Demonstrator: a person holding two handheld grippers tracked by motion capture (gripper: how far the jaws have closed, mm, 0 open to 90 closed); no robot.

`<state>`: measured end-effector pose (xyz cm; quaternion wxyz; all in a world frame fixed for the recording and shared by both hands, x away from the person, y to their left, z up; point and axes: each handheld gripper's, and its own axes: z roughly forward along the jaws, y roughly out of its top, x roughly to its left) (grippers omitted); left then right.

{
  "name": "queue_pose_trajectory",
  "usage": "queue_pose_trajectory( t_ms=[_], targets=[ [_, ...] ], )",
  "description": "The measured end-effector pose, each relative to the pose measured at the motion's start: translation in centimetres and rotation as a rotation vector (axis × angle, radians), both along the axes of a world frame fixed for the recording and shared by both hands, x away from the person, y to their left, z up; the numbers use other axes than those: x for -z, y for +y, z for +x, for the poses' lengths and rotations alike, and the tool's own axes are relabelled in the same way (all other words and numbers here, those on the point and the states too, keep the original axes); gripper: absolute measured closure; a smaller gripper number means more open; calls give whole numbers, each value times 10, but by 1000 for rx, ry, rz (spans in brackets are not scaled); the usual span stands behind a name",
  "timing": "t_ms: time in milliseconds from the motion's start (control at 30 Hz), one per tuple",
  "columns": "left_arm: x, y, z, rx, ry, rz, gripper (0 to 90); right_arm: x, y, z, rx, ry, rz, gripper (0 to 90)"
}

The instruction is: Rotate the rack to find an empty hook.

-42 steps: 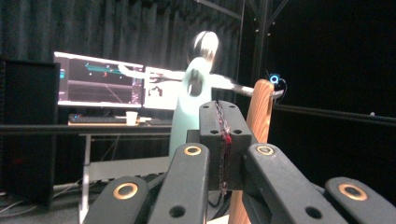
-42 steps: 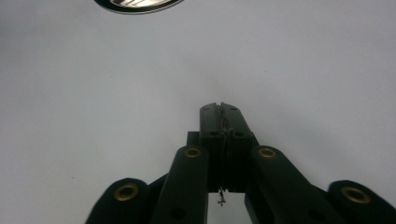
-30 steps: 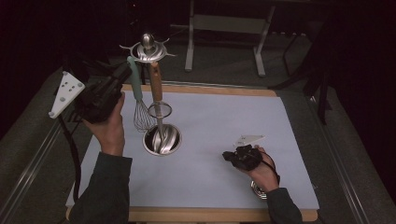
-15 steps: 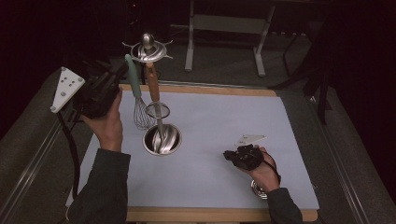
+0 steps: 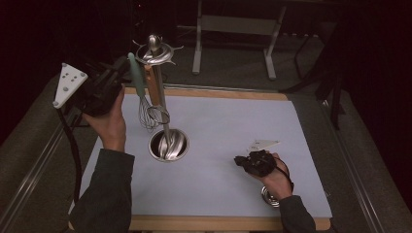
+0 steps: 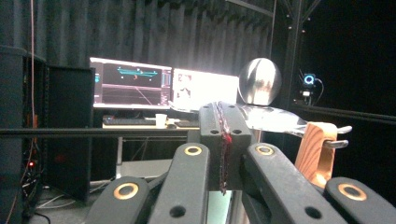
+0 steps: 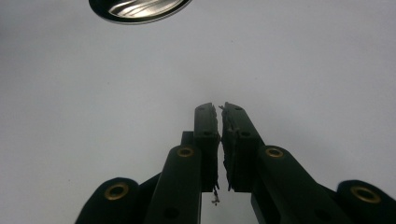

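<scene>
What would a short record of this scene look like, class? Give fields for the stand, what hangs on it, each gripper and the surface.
stand: metal utensil stand with a ball top, its round base on the mat
hanging: whisk with a green handle; a wooden handle beside it
left gripper: raised beside the top of the stand, jaws shut, nothing seen between them
right gripper: low over the mat, jaws nearly together, holding nothing
surface: pale mat on a wooden table
</scene>
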<state>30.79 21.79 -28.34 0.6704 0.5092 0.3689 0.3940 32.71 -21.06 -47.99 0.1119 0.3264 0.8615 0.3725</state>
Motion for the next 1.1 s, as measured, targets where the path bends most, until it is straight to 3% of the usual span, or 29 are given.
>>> queue_pose_trajectory(
  t_ms=[567,1100],
  targets=[
    [-1,3,7,-21,14,1,900,-2,0,-1,-1,-11,-1,834],
    [-3,6,19,-49,52,5,900,-4,-4,-2,5,-16,5,833]
  ],
)
